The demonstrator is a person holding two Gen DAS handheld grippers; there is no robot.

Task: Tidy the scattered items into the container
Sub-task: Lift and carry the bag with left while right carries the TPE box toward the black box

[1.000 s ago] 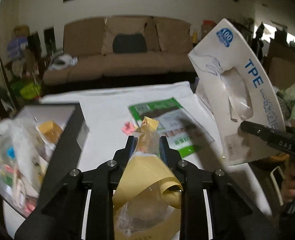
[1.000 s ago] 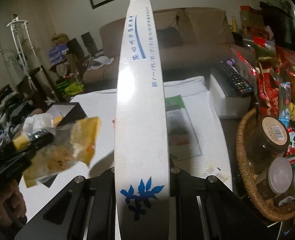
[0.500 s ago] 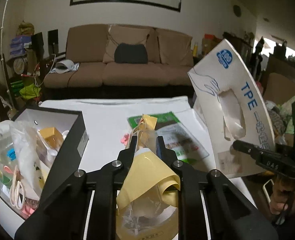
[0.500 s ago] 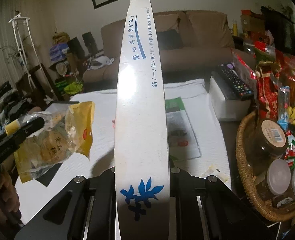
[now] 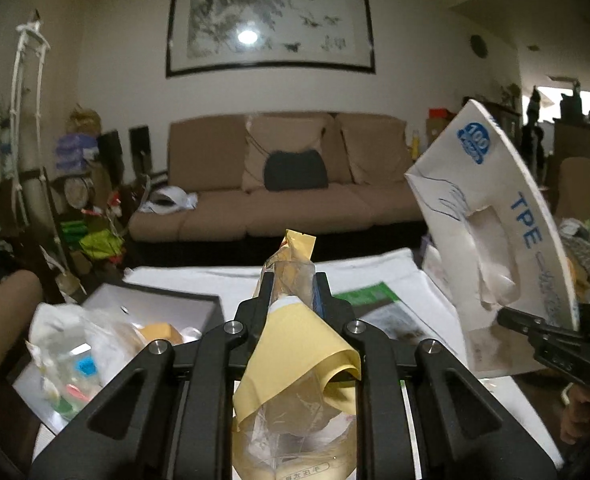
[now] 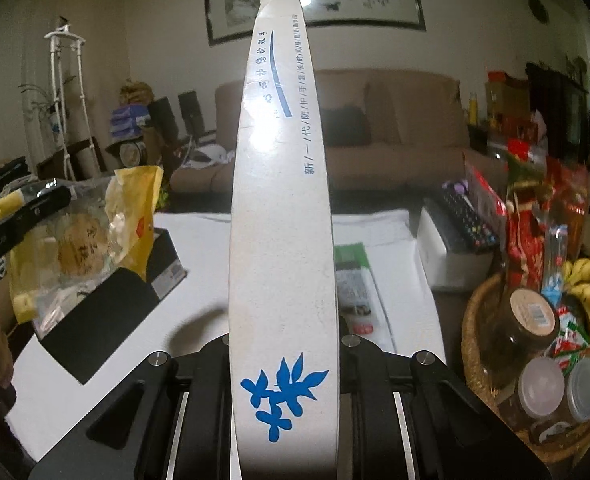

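Left gripper (image 5: 291, 292): one, its jaws clamped on one yellow-and-clear snack bag (image 5: 295, 364); the bag's crumpled top sticks out past the tips.
Snack bag, seen from the right wrist: it hangs in the air at the left, over the near end of the black box (image 6: 135, 280), with round biscuits showing through the clear film.
Right gripper (image 6: 283, 344): one, its jaws pressed against both sides of one white glove carton (image 6: 281, 208), which stands up on edge out of them.
Glove carton, seen from the left wrist: one box held up off the worktop at the right, tilted, printed "100" and "TPE" in blue, with one torn oval opening and white film bunched in it.
Container: one black box with a pale inside, open on top, lying on the left part of the worktop (image 5: 223, 280).
Already in the container: one knotted clear plastic bag (image 5: 75, 344) with small coloured bits inside, and one small yellow piece behind it; anything else inside is too blurred to count.
Worktop cover: one white cloth.
Loose on the cloth: one green-and-white printed leaflet (image 6: 355, 280), lying flat near the middle, right of the carton.
Right side of the worktop: one white box with one remote control (image 6: 463, 220) on top.
Wicker basket (image 6: 471, 328): one, at the far right, holding three jars that I can count, one bunch of bananas and several red snack packs.
Background: one brown sofa (image 5: 279, 184), one framed ink painting above it.
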